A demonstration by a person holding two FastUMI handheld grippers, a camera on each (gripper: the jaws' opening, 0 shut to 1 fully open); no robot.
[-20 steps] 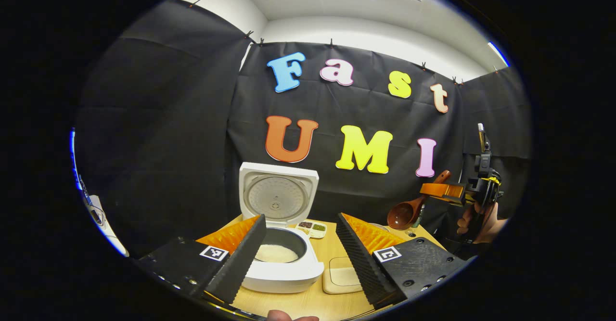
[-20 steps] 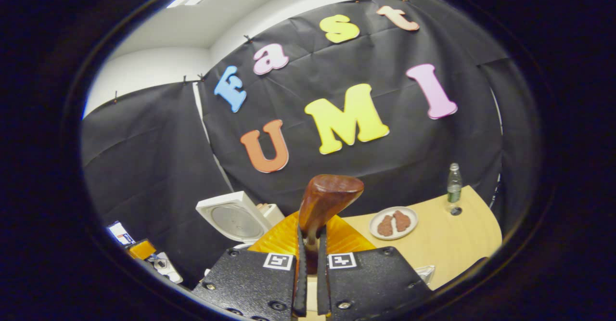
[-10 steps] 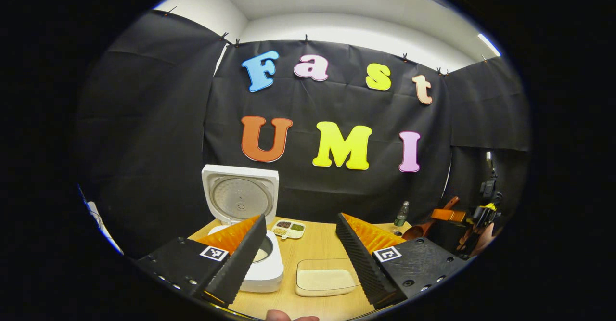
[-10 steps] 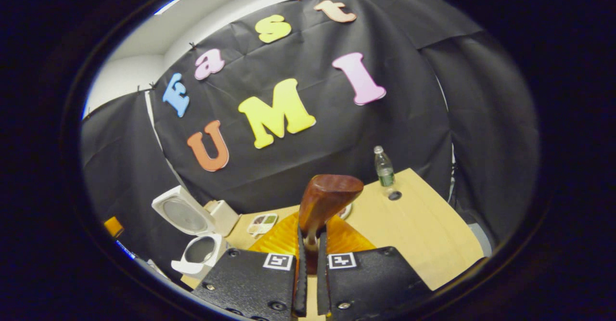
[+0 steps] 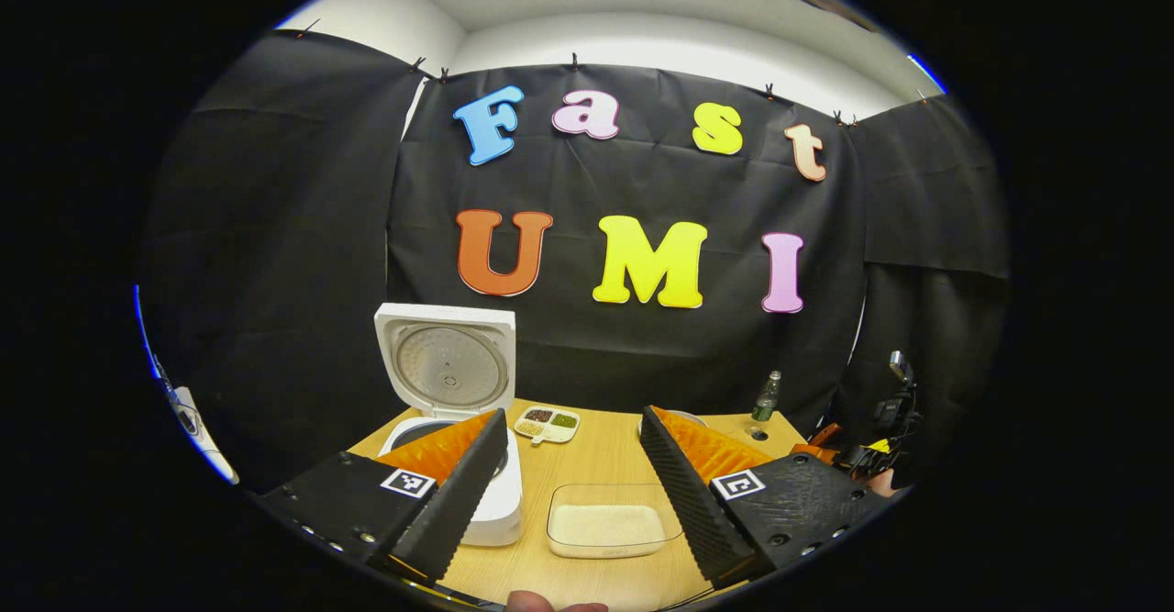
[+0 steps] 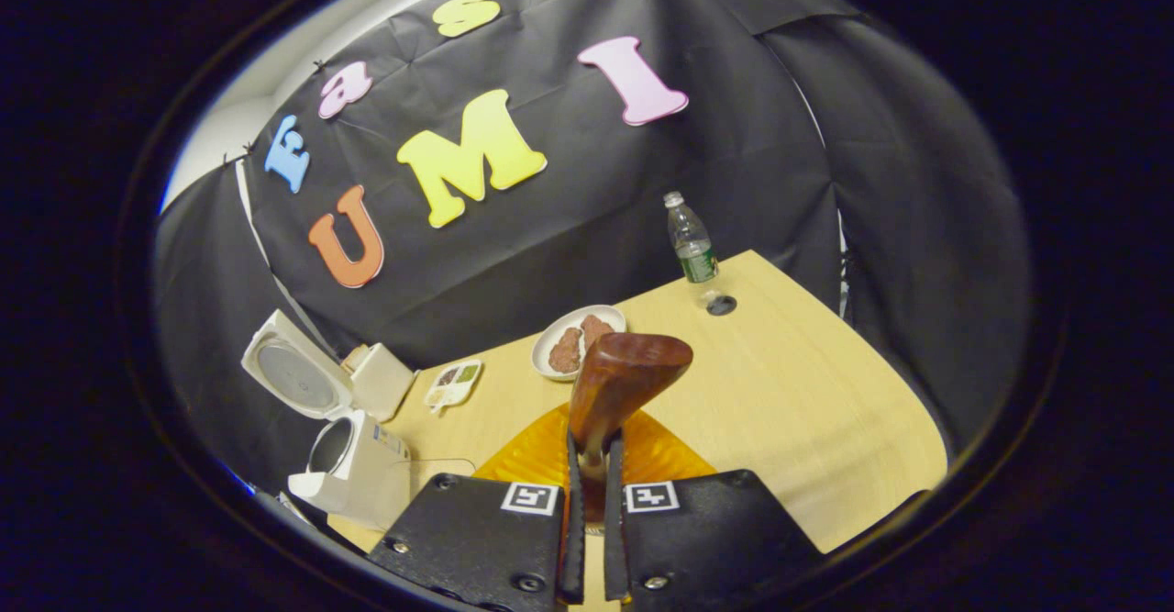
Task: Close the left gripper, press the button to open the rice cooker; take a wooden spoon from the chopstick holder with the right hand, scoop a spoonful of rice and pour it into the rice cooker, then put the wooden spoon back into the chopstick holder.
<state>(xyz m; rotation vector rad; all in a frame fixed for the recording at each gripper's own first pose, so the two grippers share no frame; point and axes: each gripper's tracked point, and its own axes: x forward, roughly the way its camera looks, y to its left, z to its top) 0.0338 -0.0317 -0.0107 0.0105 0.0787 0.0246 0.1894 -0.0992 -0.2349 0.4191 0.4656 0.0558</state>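
The white rice cooker (image 5: 491,506) stands open on the wooden table, its lid (image 5: 448,369) upright; it also shows in the right gripper view as the cooker (image 6: 353,470). A clear container of rice (image 5: 605,528) lies just right of it. My left gripper (image 5: 573,493) hovers open above the table's near edge, nothing between its fingers. My right gripper (image 6: 587,502) is shut on the handle of the wooden spoon (image 6: 628,373), whose bowl sticks out ahead over the table. Low at the far right of the left gripper view is that right gripper (image 5: 867,454).
On the table (image 6: 825,410) are a plate of brown food (image 6: 578,341), a water bottle (image 6: 692,245) with its cap (image 6: 722,305) beside it, and a small divided dish (image 5: 548,424). A white boxy container (image 6: 381,378) stands behind the cooker.
The right gripper with the spoon has dropped lower and swung right, its view tilting down onto the table. The left gripper has drawn back, so the cooker sits farther left and the rice container shows.
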